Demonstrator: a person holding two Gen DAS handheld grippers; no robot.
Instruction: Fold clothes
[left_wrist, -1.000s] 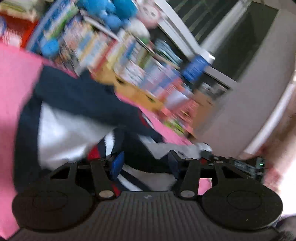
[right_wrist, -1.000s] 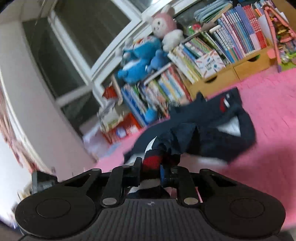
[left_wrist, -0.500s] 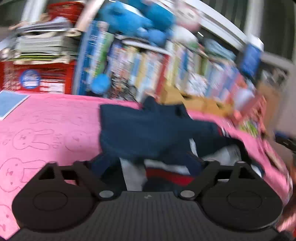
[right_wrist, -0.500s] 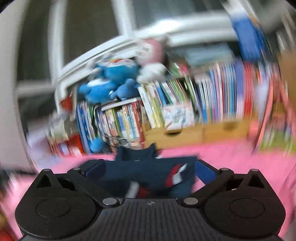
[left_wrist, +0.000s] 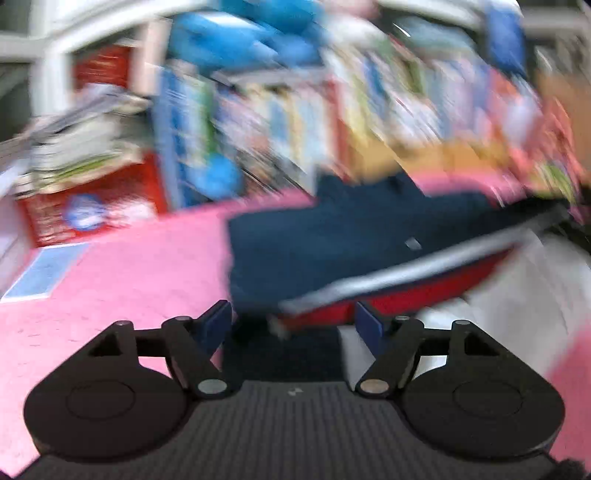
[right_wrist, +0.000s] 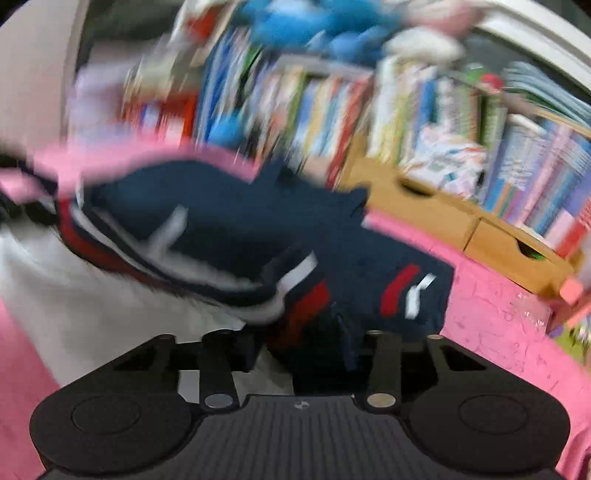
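A navy garment (left_wrist: 332, 240) with red and white stripes and a white panel lies crumpled on the pink mat (left_wrist: 129, 277). My left gripper (left_wrist: 291, 325) sits at its near edge, jaws closing. The red and white striped hem lies between the blue pads (left_wrist: 218, 325), with a gap on each side. In the right wrist view the same garment (right_wrist: 258, 221) spreads ahead. My right gripper (right_wrist: 301, 347) has its jaws closing around navy and red fabric, and I see no firm pinch. Both views are motion-blurred.
A bookshelf (right_wrist: 369, 110) packed with books runs behind the mat, with blue plush toys (right_wrist: 314, 26) on top and wooden drawers (right_wrist: 443, 214) below. A red box (left_wrist: 92, 203) and a flat blue sheet (left_wrist: 44, 273) sit at the left.
Both grippers let go of the striped fabric, opened wide, then narrowed again around the garment's near edge. Both views rolled towards level and swung across the shelf.
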